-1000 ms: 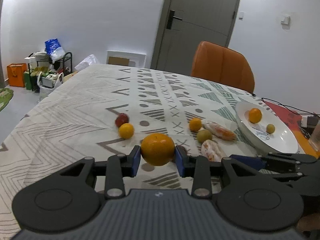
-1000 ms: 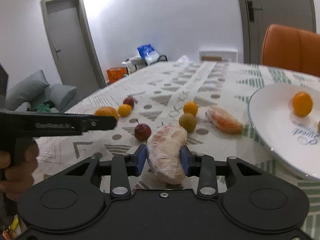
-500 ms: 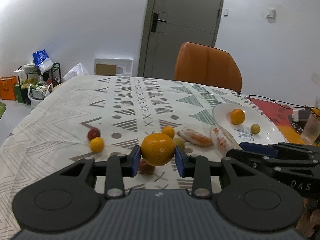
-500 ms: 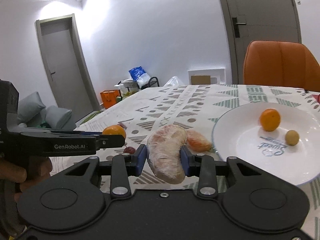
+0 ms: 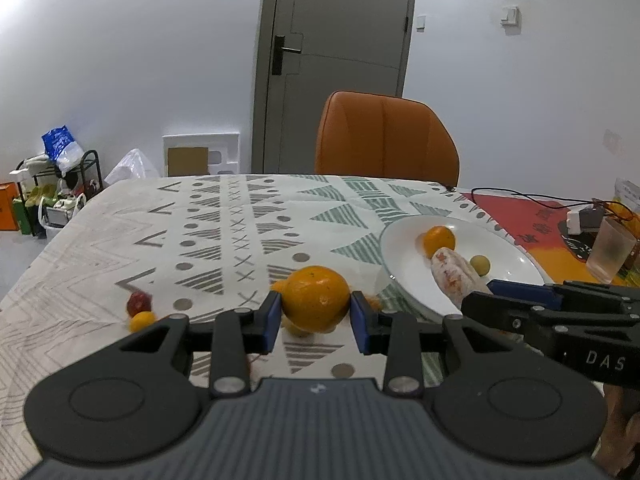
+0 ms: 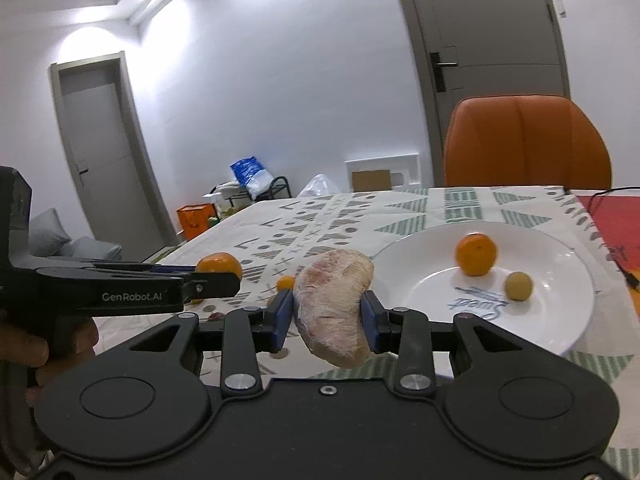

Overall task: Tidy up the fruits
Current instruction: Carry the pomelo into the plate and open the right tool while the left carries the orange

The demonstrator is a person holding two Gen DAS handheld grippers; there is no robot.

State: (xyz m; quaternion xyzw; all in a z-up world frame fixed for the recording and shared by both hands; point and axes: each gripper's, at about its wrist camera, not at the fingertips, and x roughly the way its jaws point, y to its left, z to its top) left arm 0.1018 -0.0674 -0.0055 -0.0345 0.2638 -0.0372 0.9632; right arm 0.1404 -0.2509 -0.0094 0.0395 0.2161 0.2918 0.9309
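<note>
White walls (image 5: 140, 60), a grey door (image 5: 340, 52), an orange chair (image 5: 386, 138) behind the table (image 5: 240, 220), and a cluttered rack (image 5: 60, 176) at the left.

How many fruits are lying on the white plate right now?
2: an orange toward the plate's far side, and a small yellow-green fruit beside it. The peeled segment is held above, not resting there.

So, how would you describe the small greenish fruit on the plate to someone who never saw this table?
Find the white plate on the patterned tablecloth, before the orange chair. Two fruits lie in it. Yours is the small greenish fruit, duller and smaller than the bright orange beside it.
</note>
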